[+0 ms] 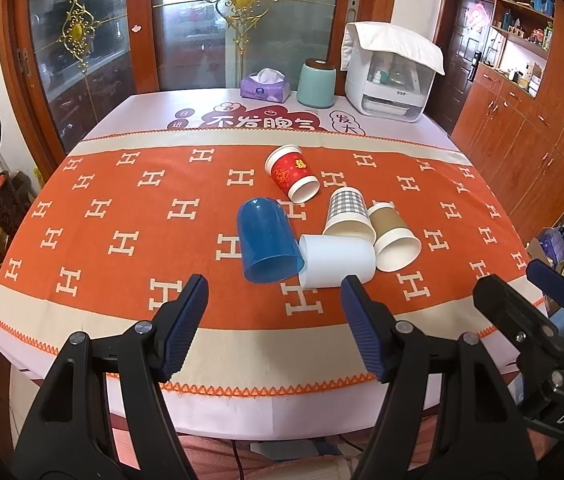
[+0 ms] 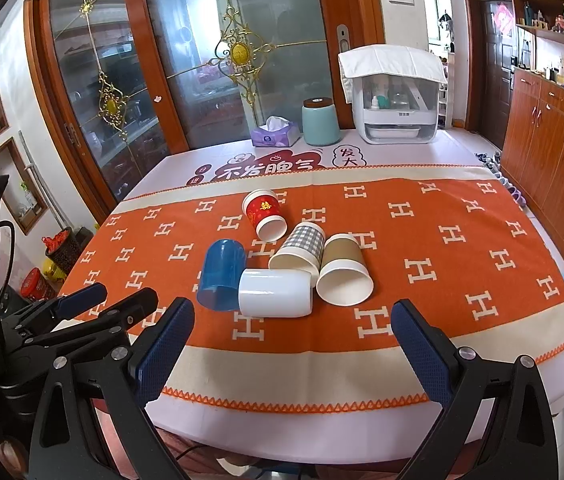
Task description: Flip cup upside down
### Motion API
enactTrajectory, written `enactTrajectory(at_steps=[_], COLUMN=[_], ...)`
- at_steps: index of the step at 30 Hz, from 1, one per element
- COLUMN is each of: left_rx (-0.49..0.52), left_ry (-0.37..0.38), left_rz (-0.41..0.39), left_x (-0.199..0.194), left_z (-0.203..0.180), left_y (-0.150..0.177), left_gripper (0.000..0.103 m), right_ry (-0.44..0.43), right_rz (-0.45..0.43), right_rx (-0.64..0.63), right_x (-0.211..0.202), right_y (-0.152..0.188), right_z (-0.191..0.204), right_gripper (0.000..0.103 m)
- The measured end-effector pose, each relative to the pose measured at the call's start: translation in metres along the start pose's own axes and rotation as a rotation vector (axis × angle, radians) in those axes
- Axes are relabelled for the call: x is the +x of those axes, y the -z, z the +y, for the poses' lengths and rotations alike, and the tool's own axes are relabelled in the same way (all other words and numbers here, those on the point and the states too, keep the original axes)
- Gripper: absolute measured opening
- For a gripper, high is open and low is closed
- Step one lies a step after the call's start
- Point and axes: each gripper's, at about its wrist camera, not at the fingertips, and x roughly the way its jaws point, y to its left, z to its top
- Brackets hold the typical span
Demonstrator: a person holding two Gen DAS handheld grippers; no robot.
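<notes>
orange h-patterned tablecloth (image 1: 129, 208) with five cups lying on their sides near its middle.
blue cup (image 1: 267, 240) touches the white cup (image 1: 336, 260); behind them lie the plaid cup (image 1: 349, 214), brown cup (image 1: 394, 236) and red cup (image 1: 292, 178). left gripper (image 1: 273, 328) and right gripper (image 2: 292, 350) both hover spread wide, empty, at the table's near edge.

- Setting: a home dining room.
- Table (image 2: 482, 360) draped in an orange H-pattern cloth (image 2: 442, 248).
- Tissue box (image 2: 275, 133), teal canister (image 2: 320, 122), and a cloth-covered white countertop cabinet (image 2: 396, 98) at the far edge.
- Glass sliding doors (image 2: 241, 60) with gilt ornaments behind.
- Wooden cabinets (image 2: 550, 152) and entrance door (image 2: 496, 60) to the right.
</notes>
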Motion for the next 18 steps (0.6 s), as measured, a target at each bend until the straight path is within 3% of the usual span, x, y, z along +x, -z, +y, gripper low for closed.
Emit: enactTrajectory(at_steps=[15, 18], left_rx=[0.031, 0.059], left_ry=[0.002, 0.039], left_rz=[-0.011, -0.016], left_x=[0.006, 0.006], left_z=[-0.004, -0.009], left_y=[-0.014, -0.019], left_gripper=[0.066, 0.066], right_ry=[0.007, 0.012], right_rz=[0.005, 0.004], right_rx=[0.016, 0.017], right_x=[0.001, 0.000], right_y=[-0.004, -0.005], right_z=[-0.006, -0.006], right_gripper=[0.100, 0.100])
